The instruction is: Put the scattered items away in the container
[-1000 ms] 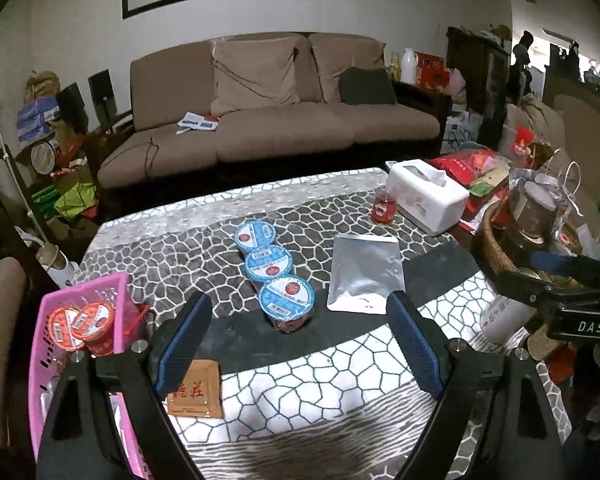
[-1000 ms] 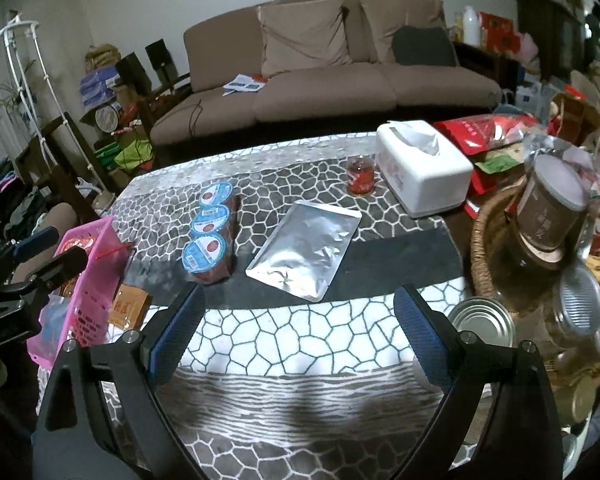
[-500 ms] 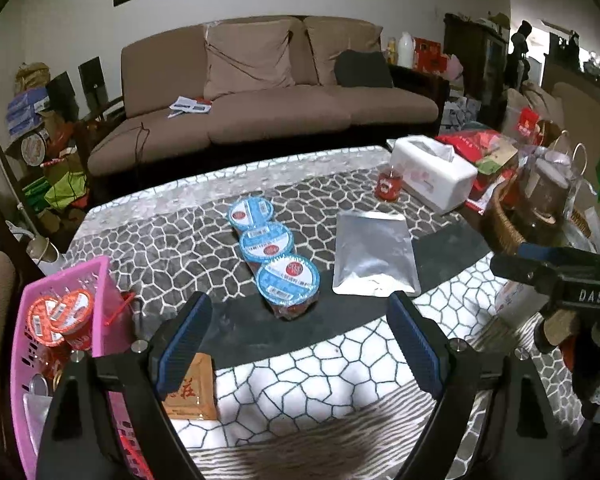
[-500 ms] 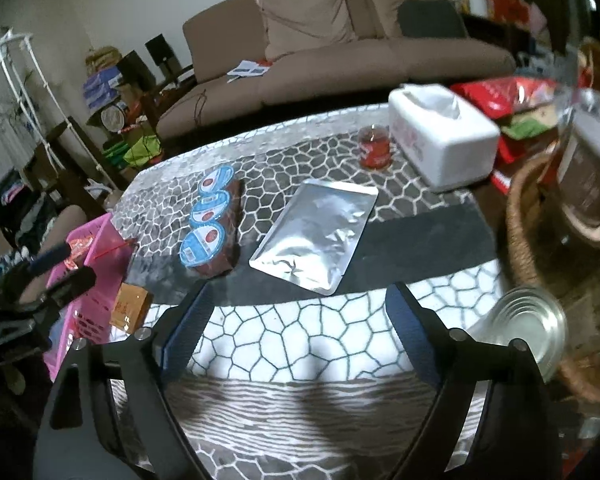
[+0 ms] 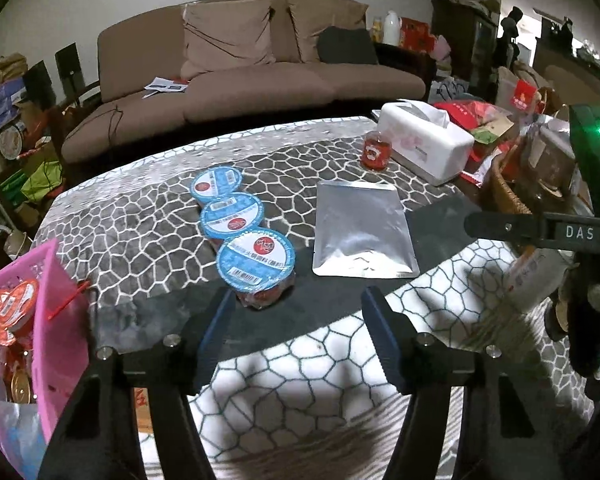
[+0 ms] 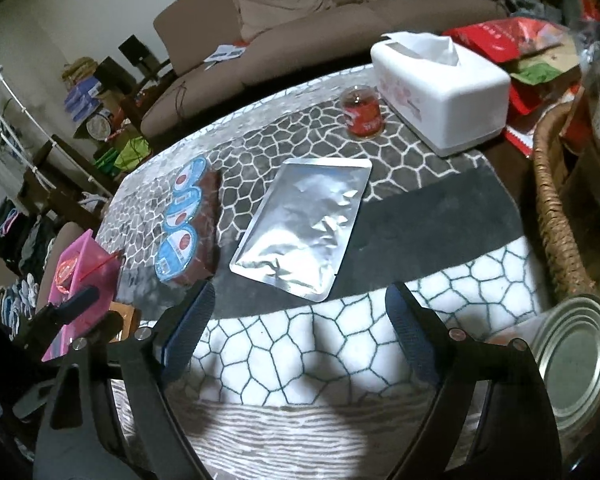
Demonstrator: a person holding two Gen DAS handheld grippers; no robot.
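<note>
A row of three blue-lidded cups [image 5: 255,261] [image 6: 178,255] lies on the patterned table beside a flat silver foil pouch [image 5: 362,235] [image 6: 304,226]. A small red jar [image 5: 375,153] [image 6: 359,113] stands further back. The pink basket [image 5: 56,344] [image 6: 85,276] at the table's left edge holds red-lidded cups. My left gripper [image 5: 300,334] is open and empty, just short of the nearest cup. My right gripper [image 6: 300,336] is open and empty, just short of the pouch's near edge.
A white tissue box [image 5: 426,142] [image 6: 440,80] sits at the back right. A wicker basket [image 6: 556,216] and a tin can [image 6: 576,358] crowd the right edge. A small brown packet [image 6: 123,320] lies by the pink basket. A sofa [image 5: 260,76] stands behind the table.
Both grippers have moved forward and down toward the table. The left has closed in on the nearest cup, the right on the foil pouch. Both stayed open.
</note>
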